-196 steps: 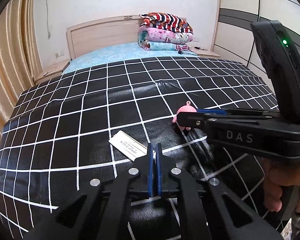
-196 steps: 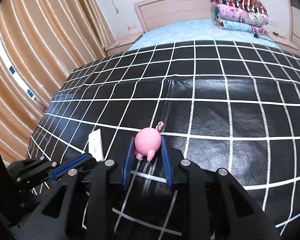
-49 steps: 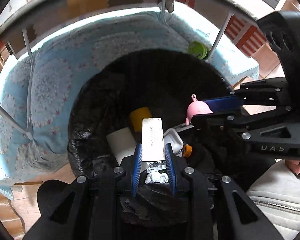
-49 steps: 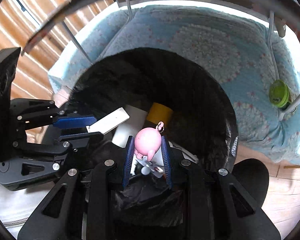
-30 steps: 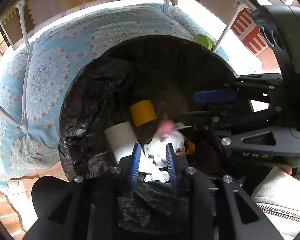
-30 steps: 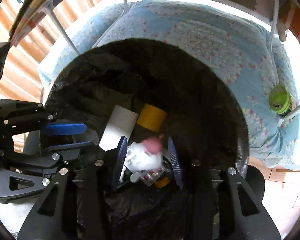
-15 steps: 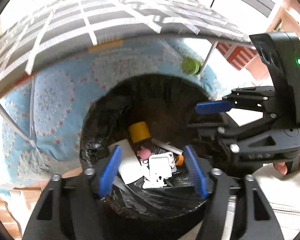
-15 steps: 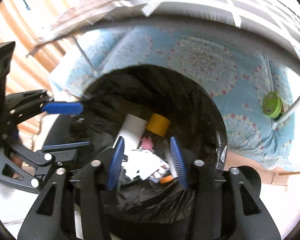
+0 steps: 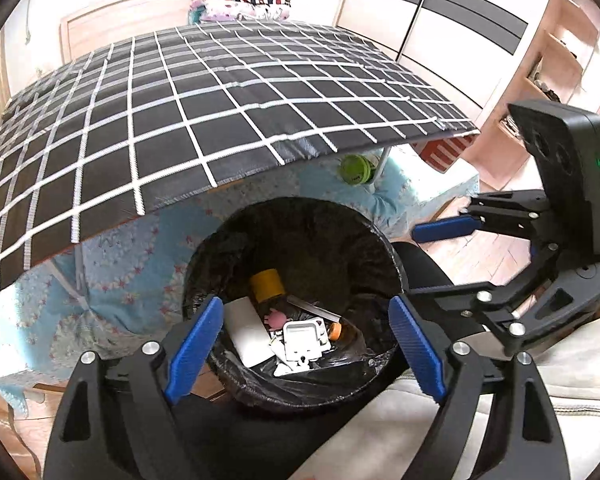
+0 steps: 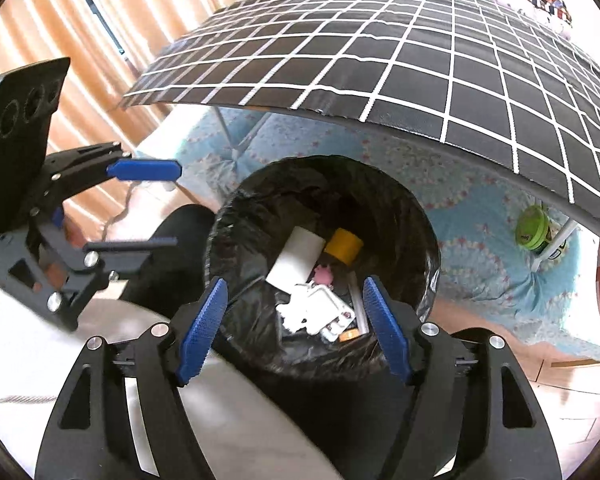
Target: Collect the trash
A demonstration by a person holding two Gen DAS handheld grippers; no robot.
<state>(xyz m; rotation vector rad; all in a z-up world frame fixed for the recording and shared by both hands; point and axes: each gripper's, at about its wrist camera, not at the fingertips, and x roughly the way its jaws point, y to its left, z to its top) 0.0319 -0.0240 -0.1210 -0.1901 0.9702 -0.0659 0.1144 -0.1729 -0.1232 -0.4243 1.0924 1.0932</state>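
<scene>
- Black plastic liner: dressing the round trash bin, which is standing on the floor just below the near edge of the checked table top.
- Pink figurine: lying inside the bin, near the middle of the heap, between a yellow tape roll on its far side and a white tray on its near side; a white card is resting to its left.
- Left gripper: hanging above the bin's near rim, jaws spread wide, gripping nothing.
- Right gripper: likewise hanging over the bin, jaws fully apart, nothing between them.
- Step in hand, by judgement: the drop appears done, both tools being free of load.
- Next move, by judgement: lifting clear of the bin and looking for further trash; none is showing on the table top from here.
</scene>
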